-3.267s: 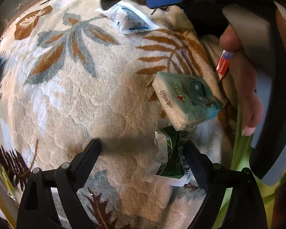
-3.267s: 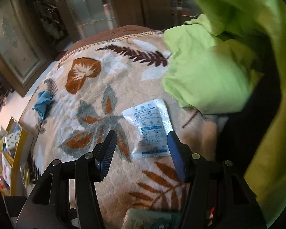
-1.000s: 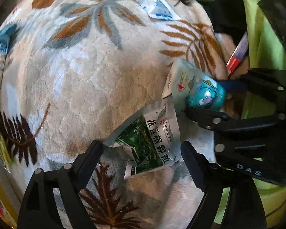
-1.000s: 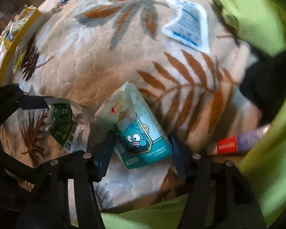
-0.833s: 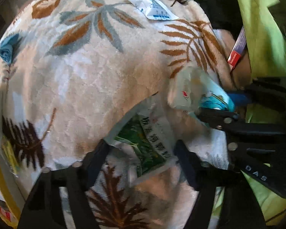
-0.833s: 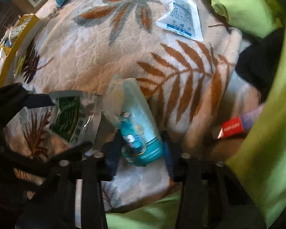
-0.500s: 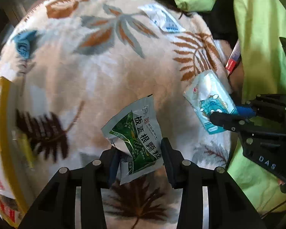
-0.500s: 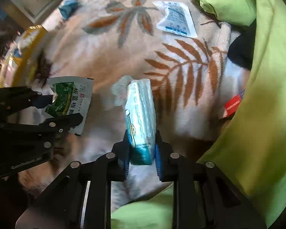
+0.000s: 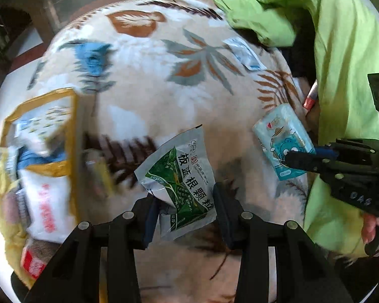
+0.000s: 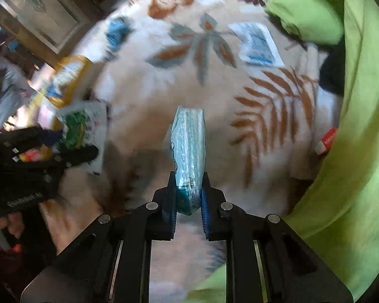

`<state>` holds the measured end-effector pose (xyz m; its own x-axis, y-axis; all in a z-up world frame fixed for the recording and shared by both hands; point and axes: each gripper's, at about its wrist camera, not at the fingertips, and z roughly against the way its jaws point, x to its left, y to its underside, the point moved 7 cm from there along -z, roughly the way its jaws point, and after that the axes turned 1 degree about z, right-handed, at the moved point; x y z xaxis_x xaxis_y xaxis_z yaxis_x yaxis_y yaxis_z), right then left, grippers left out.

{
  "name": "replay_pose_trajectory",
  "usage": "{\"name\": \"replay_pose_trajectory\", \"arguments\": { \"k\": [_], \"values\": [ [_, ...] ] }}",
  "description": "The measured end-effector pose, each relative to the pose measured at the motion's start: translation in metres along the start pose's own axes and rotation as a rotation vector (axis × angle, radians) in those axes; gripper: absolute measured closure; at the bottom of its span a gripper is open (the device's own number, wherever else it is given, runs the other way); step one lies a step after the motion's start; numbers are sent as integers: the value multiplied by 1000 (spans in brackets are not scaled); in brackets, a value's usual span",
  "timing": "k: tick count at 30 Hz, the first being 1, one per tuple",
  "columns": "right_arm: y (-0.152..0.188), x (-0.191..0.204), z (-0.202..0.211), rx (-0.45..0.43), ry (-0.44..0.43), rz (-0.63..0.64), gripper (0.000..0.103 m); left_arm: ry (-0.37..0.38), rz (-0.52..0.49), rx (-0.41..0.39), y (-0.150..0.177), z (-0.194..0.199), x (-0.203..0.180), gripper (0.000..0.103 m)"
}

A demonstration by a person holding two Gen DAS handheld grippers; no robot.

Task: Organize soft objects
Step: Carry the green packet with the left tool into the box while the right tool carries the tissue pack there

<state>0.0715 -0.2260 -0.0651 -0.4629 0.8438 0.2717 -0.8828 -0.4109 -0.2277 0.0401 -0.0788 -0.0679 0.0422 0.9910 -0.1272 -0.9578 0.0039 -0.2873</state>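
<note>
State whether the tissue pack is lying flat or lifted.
Lifted: the right hand-held gripper clamps the tissue pack on edge above the blanket.

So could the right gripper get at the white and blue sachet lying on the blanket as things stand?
Probably not yet: the right gripper is shut on the tissue pack, so its jaws are occupied. The path over the blanket to the sachet looks free.

The green-and-white sachet (image 9: 182,176) is showing large black Chinese characters, 板蓝根颗粒. The right gripper (image 9: 300,161), seen from the left wrist camera, is bearing the pale letters "DAS". Other print is too blurred to read.
</note>
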Motion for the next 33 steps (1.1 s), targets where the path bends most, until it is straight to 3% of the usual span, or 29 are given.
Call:
{"name": "replay_pose_trajectory", "arguments": {
  "k": [4, 11, 22, 30, 32, 33],
  "values": [
    [-15, 42, 3, -52, -111, 0, 88, -20, 41, -32, 0, 23, 35, 62],
    [-46, 130, -8, -102, -321, 19, 88, -128, 129, -81, 3, 60, 117, 62],
    [-66, 244, -63, -47, -531, 16, 88, -267, 240, -41, 33, 56, 213, 62],
    [-56, 274, -100, 28, -478, 22, 87, -294, 252, -29, 37, 42, 225, 59],
    [-55, 277, -97, 38, -457, 32, 83, -300, 252, -33, 35, 43, 224, 55],
    [-54, 278, -93, 42, -442, 44, 74, -307, 254, -38, 35, 44, 225, 47]
  ]
}}
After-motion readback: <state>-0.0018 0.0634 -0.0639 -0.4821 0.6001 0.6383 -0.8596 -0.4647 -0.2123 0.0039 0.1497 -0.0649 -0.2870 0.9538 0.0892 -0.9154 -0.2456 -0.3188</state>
